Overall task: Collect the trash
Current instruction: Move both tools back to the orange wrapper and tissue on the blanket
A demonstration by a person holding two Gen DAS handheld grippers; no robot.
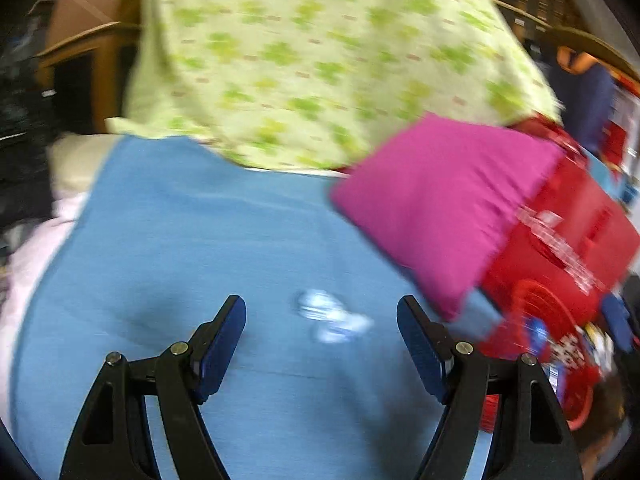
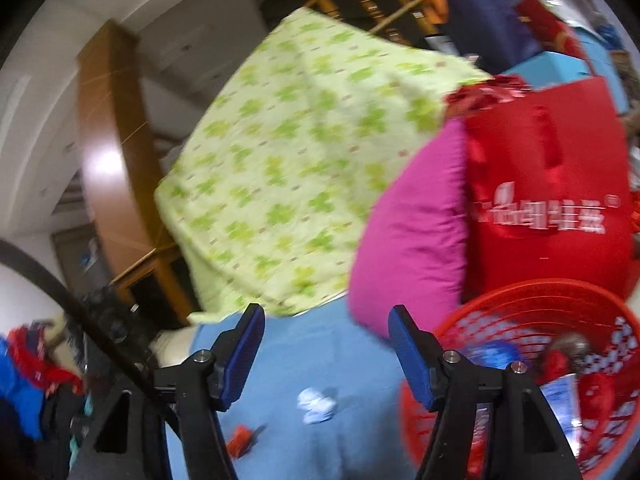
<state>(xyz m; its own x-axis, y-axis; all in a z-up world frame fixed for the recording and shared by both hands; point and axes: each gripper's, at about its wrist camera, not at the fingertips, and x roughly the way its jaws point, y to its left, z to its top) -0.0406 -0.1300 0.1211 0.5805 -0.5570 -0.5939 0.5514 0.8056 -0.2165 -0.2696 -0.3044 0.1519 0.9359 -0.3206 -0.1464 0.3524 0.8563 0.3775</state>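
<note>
A crumpled white-and-blue wrapper (image 1: 334,316) lies on the blue sheet (image 1: 200,240), just ahead of my left gripper (image 1: 321,310), which is open and empty with the wrapper between its fingers' line. In the right wrist view the same wrapper (image 2: 317,400) lies below my right gripper (image 2: 326,322), which is open and empty. A small red scrap (image 2: 240,440) lies on the sheet (image 2: 340,360) by the right gripper's left finger. A red mesh basket (image 2: 560,312) with several pieces of trash stands at the right; it also shows in the left wrist view (image 1: 548,312).
A green-patterned quilt (image 1: 300,60) is piled at the back. A magenta pillow (image 1: 440,200) and a red bag (image 1: 572,220) lean at the right beside the basket. Wooden furniture (image 2: 108,152) stands behind. Clutter lies at the left edge (image 2: 28,368).
</note>
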